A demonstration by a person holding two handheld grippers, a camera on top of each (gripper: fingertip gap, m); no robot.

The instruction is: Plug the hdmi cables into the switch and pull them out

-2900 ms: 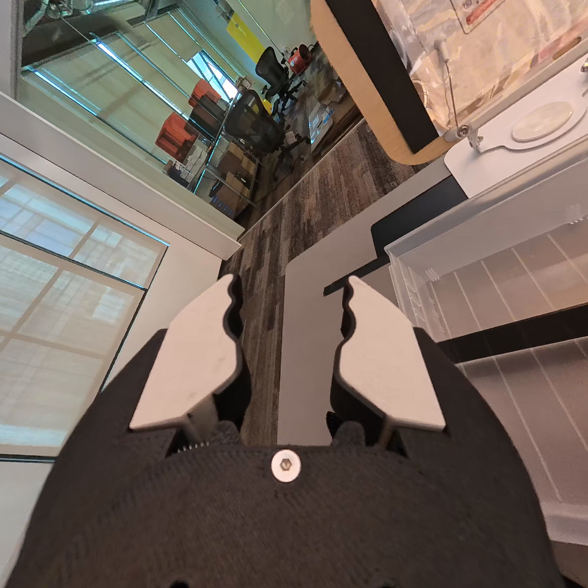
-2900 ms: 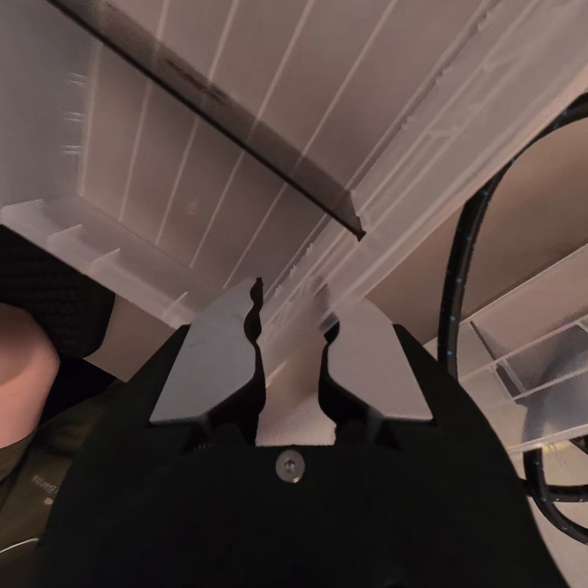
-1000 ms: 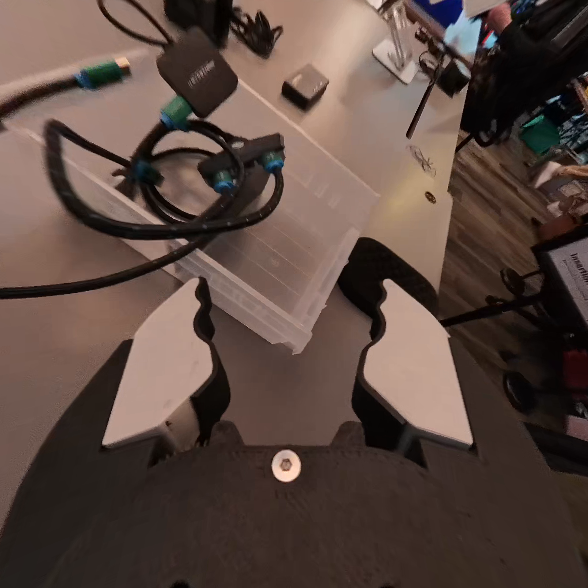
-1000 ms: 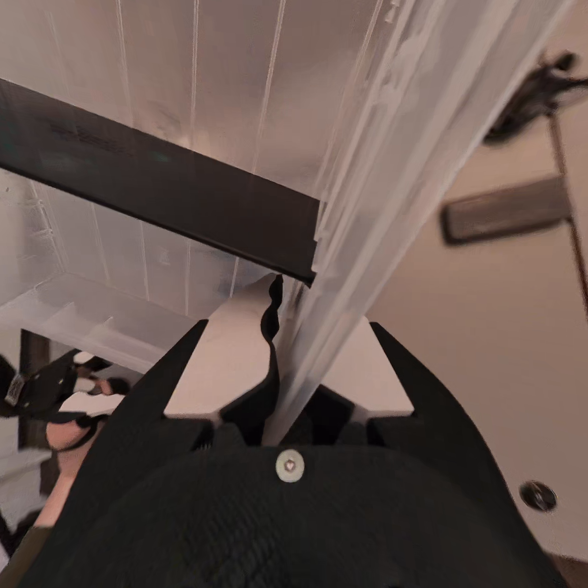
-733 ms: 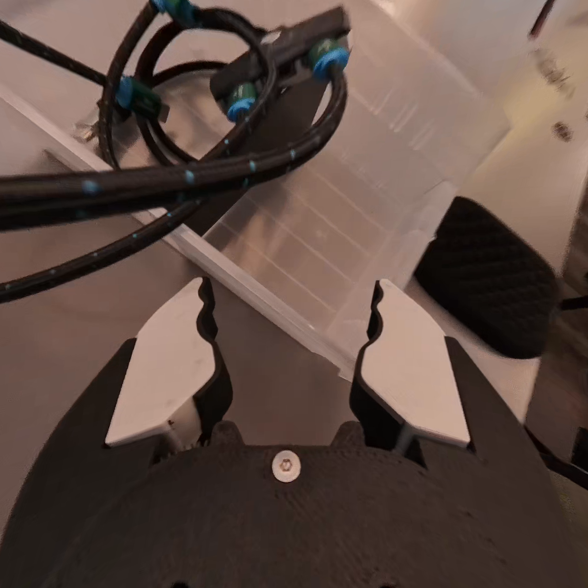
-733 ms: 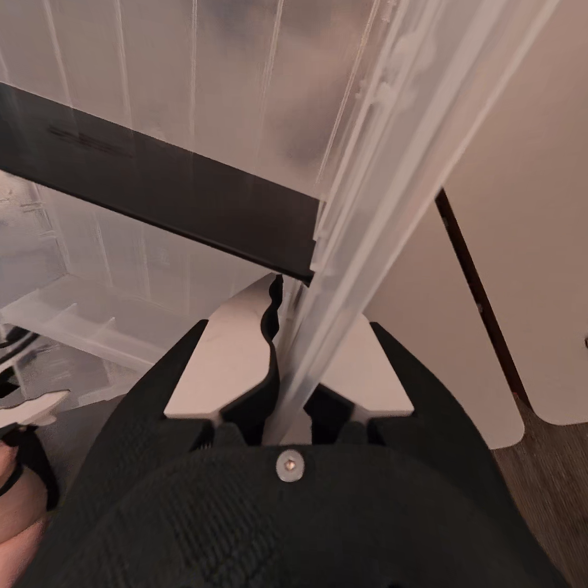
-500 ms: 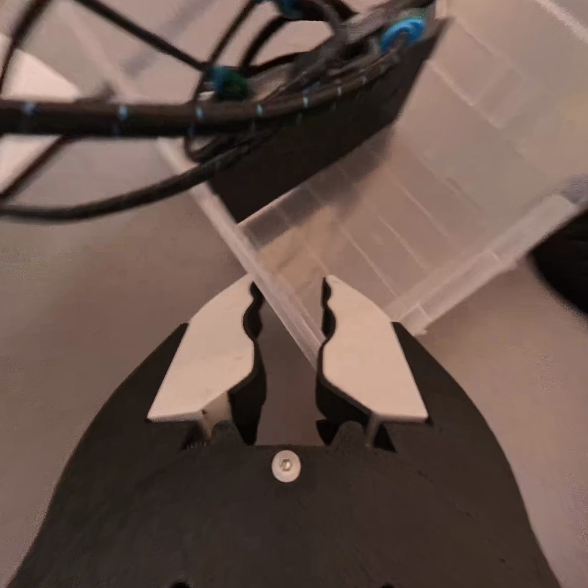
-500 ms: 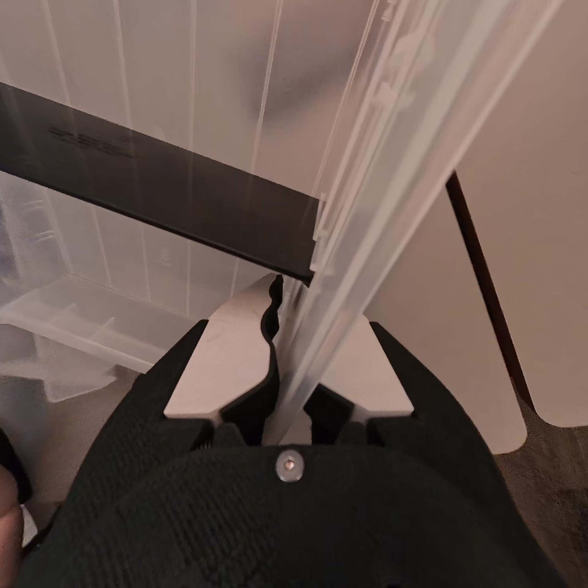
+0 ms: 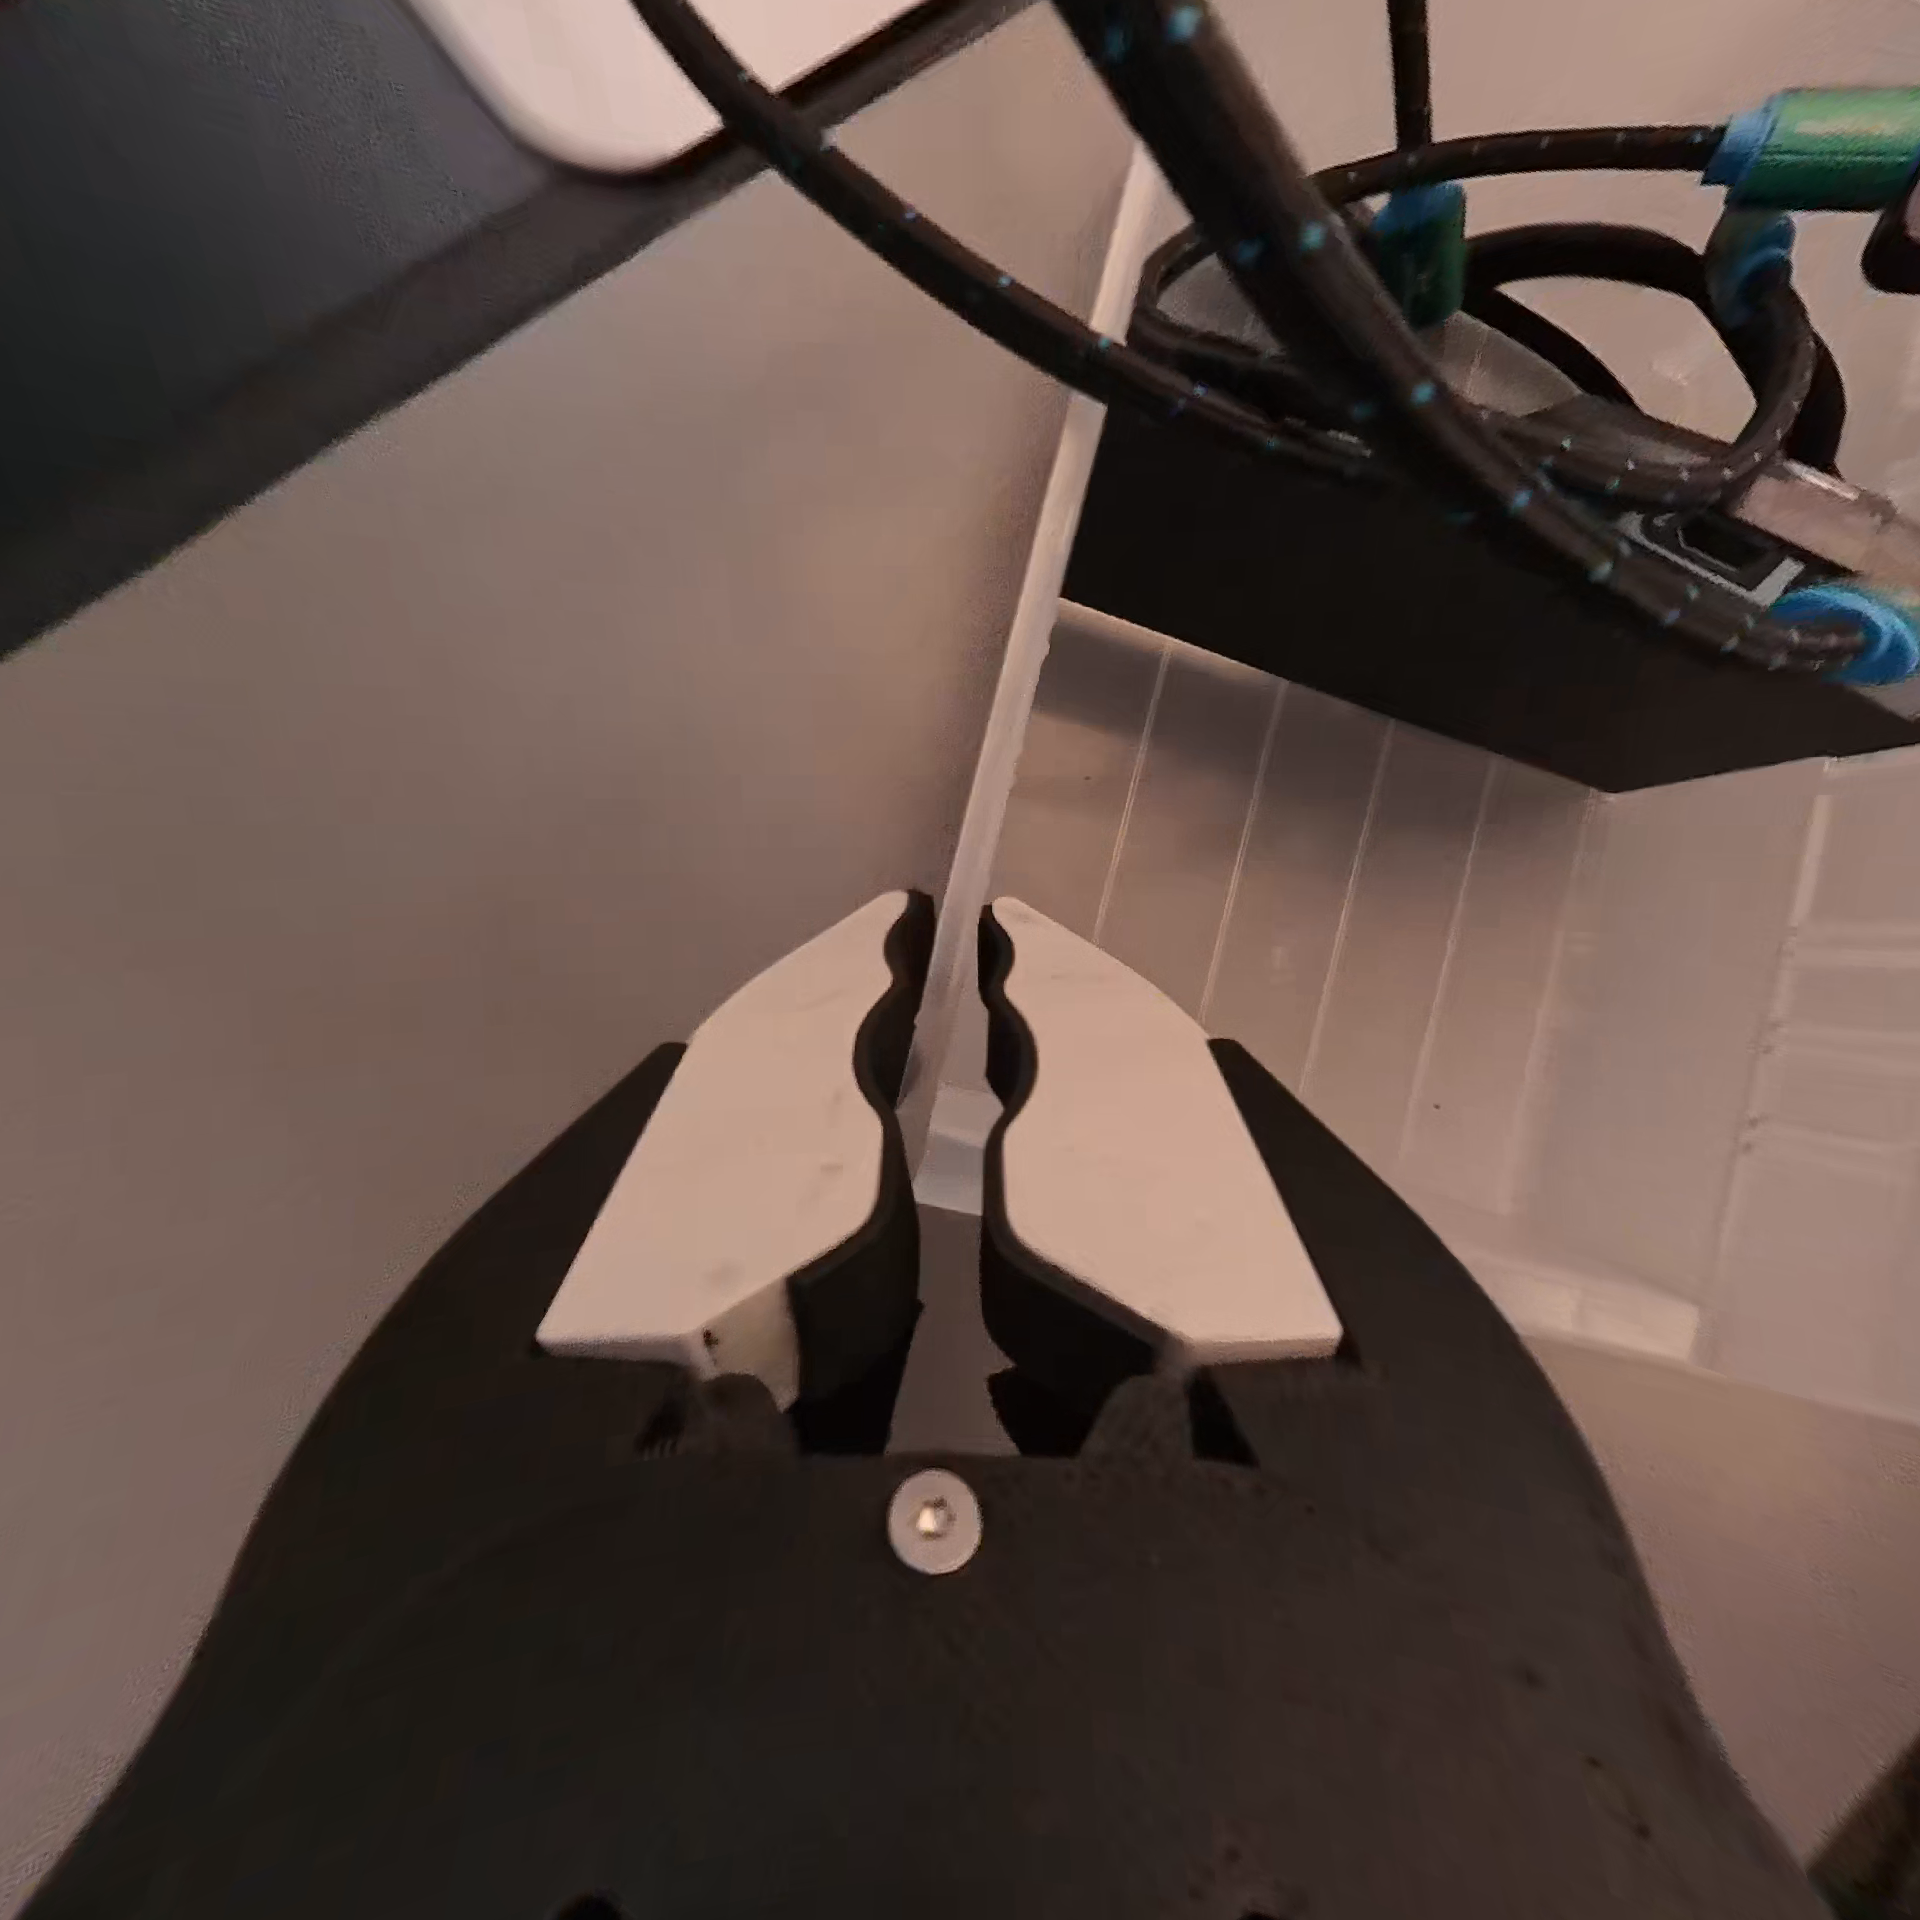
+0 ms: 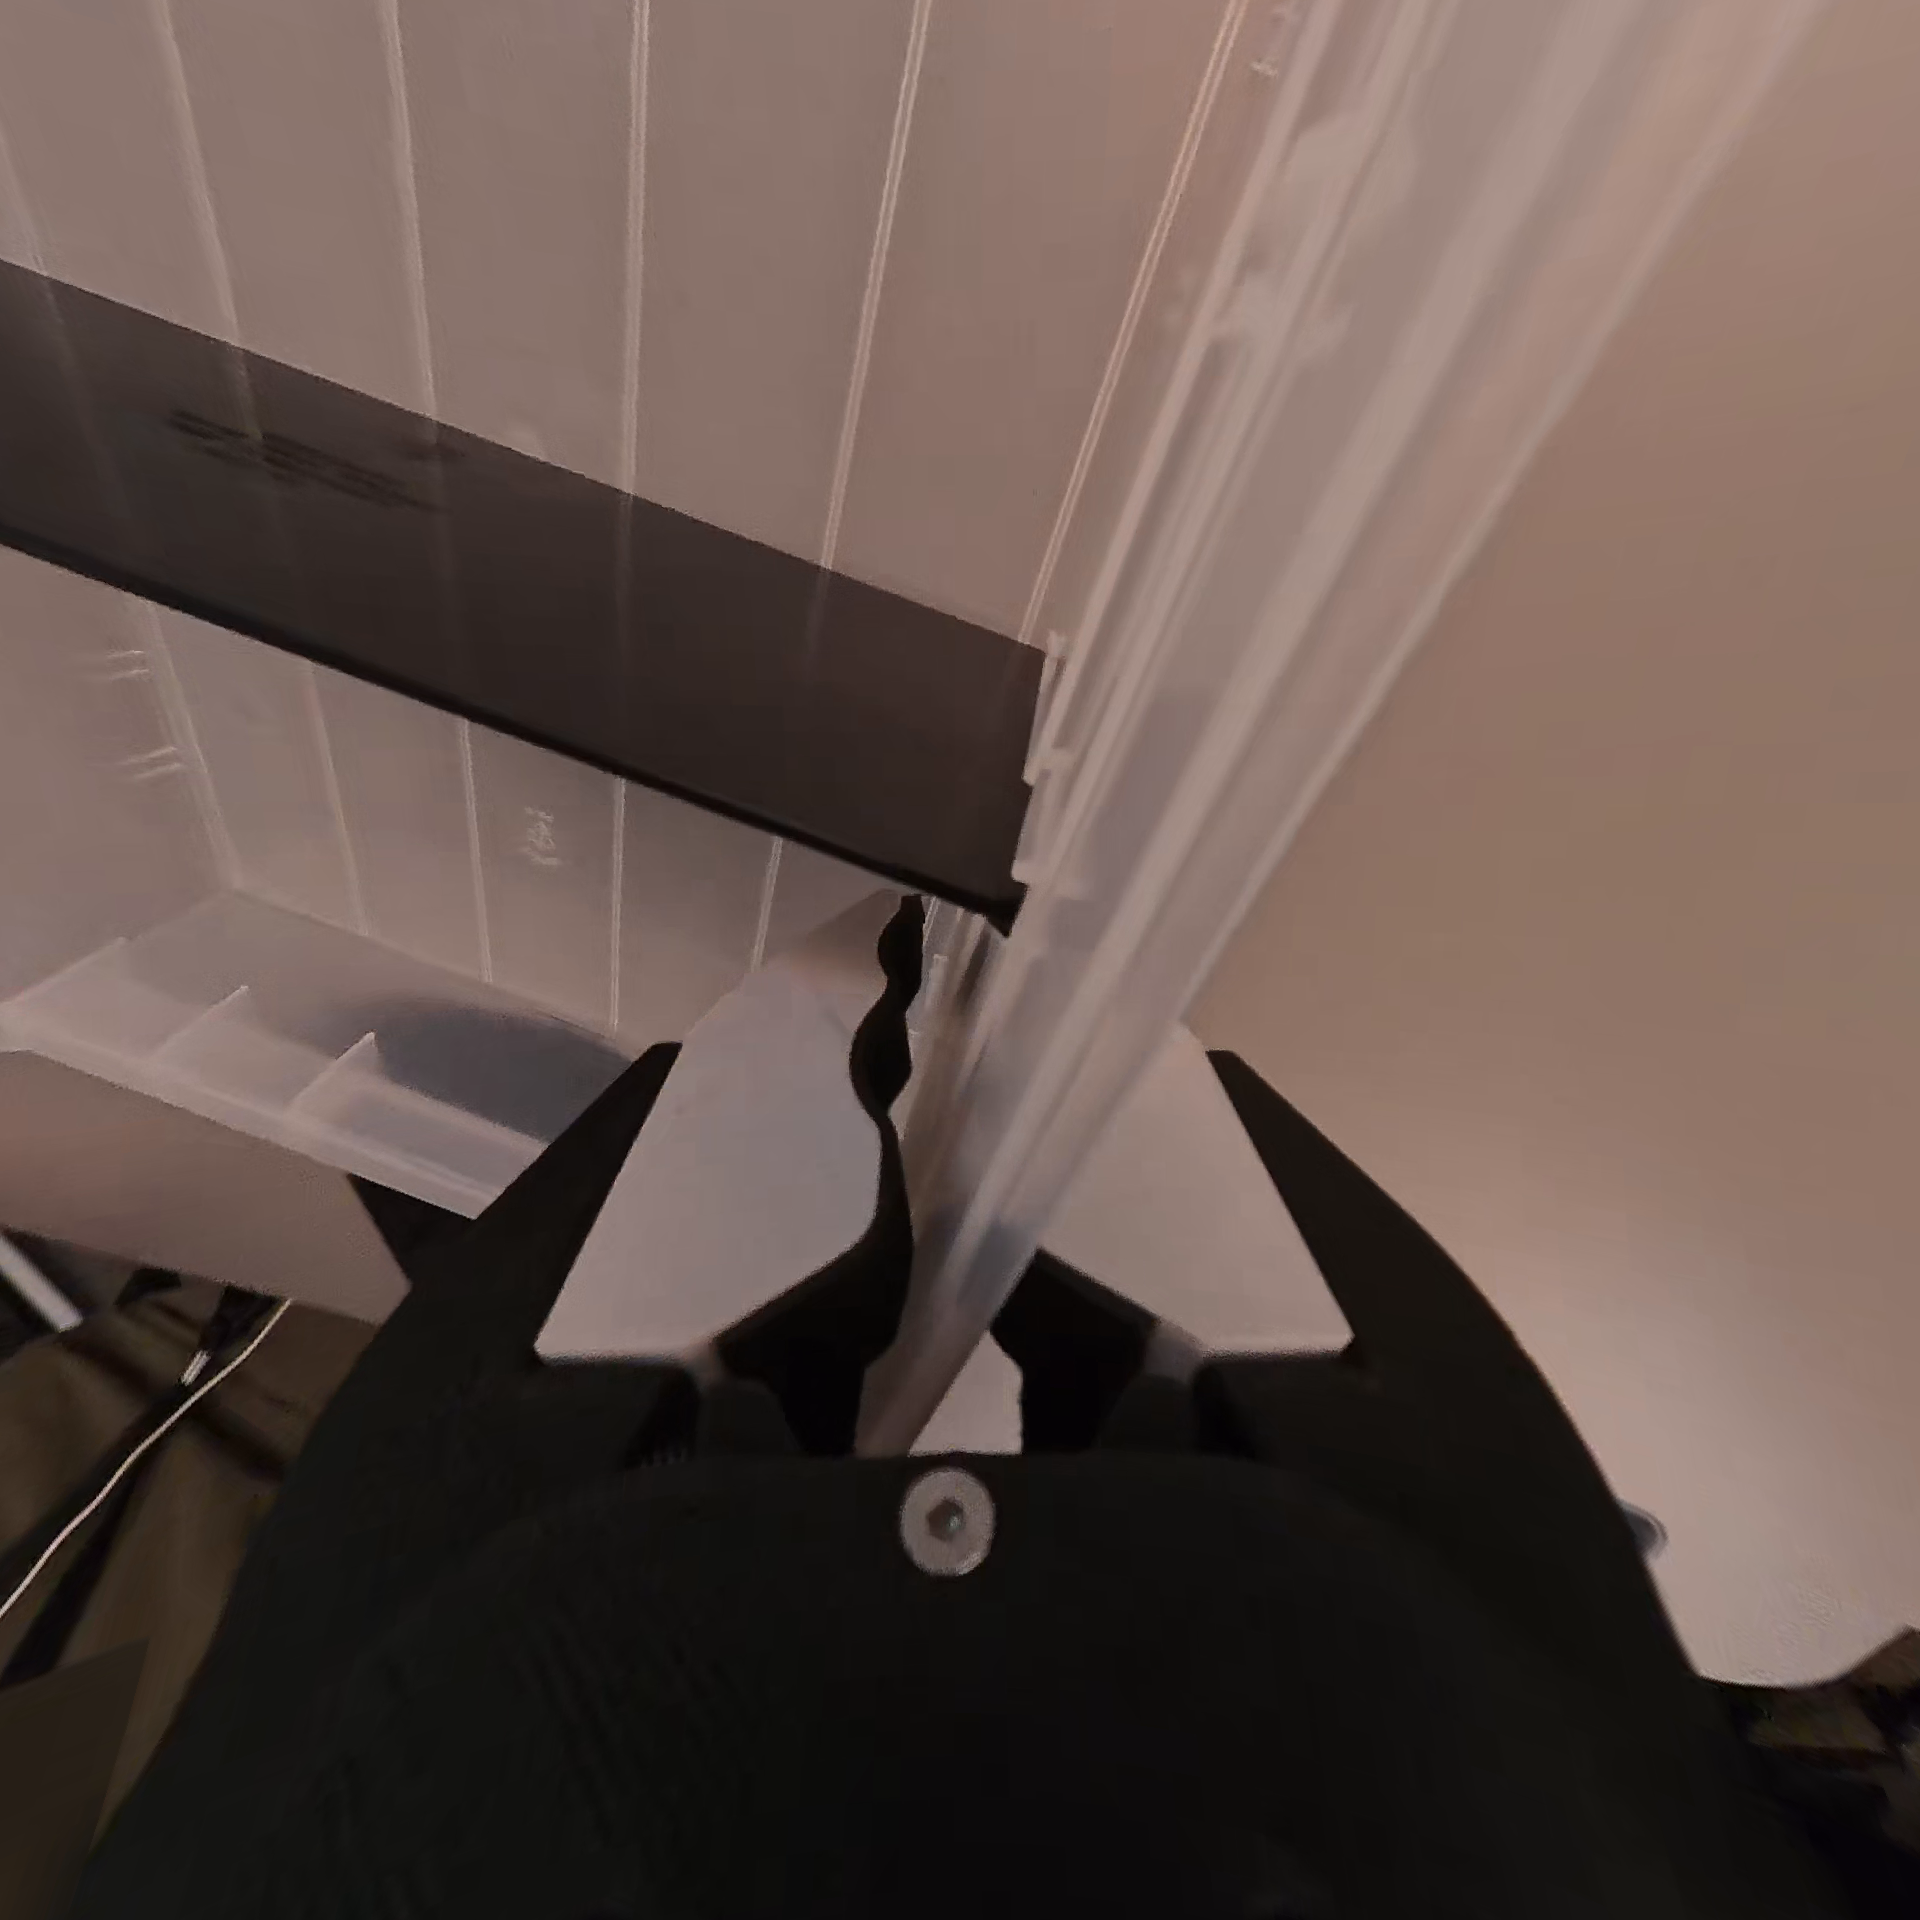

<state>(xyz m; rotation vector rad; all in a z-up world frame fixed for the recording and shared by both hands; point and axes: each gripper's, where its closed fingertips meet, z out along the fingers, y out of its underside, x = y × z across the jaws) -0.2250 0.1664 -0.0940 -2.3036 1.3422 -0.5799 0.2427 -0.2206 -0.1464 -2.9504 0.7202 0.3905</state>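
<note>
Left tool [image 9: 951,914] sits pinched on the rim of the clear plastic bin [image 9: 1351,935], whose wall runs straight ahead from its tips; the switch [image 9: 1455,644], a black bar, lies up and to the right on a black divider, its long axis crossing rightward, hdmi cables [image 9: 1299,343] coiled over it, blue-green plugs [image 9: 1808,156] alongside. Right tool [image 10: 940,935] clamps the bin's opposite wall over the desk [image 10: 1558,831]; I judge the left tool nearer the switch.

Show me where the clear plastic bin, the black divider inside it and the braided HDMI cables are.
clear plastic bin [image 9: 1351,935]: left wrist view, ribbed floor.
black divider [image 10: 623,644]: right wrist view, flat side.
braided HDMI cables [image 9: 1039,301]: left wrist view, black sheath above the bin's edge.
</note>
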